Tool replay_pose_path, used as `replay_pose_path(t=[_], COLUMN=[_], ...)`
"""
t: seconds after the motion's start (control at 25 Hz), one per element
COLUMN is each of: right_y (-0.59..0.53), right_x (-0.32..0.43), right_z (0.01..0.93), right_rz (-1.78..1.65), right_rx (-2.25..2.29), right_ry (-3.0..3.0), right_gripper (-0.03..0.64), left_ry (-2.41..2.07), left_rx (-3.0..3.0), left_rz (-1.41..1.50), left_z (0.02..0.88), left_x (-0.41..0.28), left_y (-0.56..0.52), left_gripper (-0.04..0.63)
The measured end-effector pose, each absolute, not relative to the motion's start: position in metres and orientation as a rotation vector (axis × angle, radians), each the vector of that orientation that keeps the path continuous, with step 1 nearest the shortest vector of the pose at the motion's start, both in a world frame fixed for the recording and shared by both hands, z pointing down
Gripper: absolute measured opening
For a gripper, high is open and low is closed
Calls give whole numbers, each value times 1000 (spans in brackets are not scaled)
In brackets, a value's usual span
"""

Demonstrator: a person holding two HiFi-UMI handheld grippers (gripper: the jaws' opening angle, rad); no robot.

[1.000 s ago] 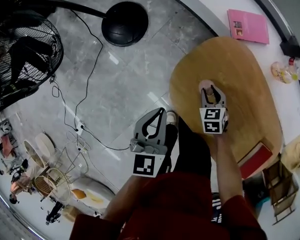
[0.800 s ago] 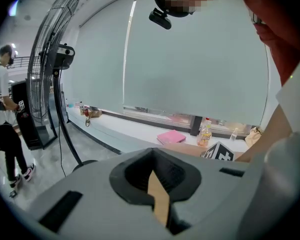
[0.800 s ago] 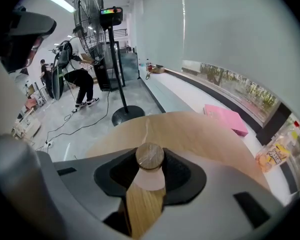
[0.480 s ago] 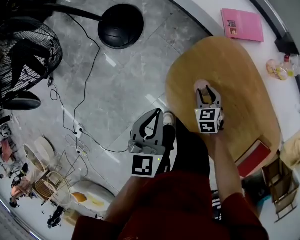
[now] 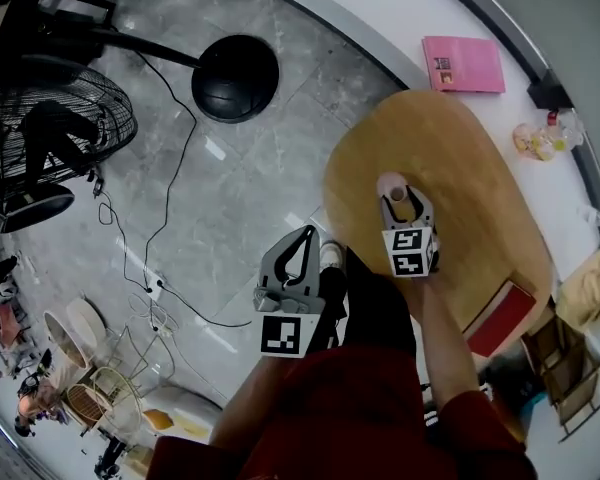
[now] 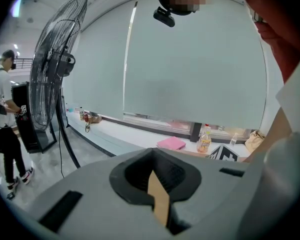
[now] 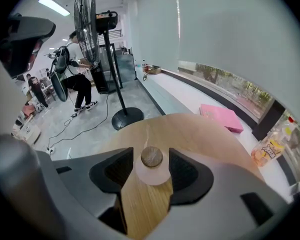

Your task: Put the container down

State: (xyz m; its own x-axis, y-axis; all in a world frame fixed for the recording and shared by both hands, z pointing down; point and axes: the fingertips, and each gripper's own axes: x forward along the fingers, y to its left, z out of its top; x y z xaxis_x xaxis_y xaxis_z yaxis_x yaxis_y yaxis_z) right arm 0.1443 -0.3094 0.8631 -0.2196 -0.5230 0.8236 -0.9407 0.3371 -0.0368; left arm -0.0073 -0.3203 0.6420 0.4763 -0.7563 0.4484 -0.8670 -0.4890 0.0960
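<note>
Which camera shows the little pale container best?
The right gripper view: the container sits close up on the table between the right gripper's just-opened jaws. The head view shows it small, partly hidden; the left gripper view misses it.

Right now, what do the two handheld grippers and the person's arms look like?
The left gripper and right gripper are both grey moulded plastic, with tapering jaws lined in black padding. Each carries a white cube printed with black square markers. No cables show. The person wears red sleeves.
</note>
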Motion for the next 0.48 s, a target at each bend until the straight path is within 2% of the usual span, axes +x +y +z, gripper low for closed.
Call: replay_pose_path(t=[0.48], right_y=[-257], right_x=[142], right_z=[797], right_rz=[721], right_rx=[1369], right_ry=[-1848], right_gripper=[218], left_ry=[-1324], left_rx=[2579], left_rz=[404], left_z=[592], left_x=[-7], left_y=[-303], left_gripper=[5])
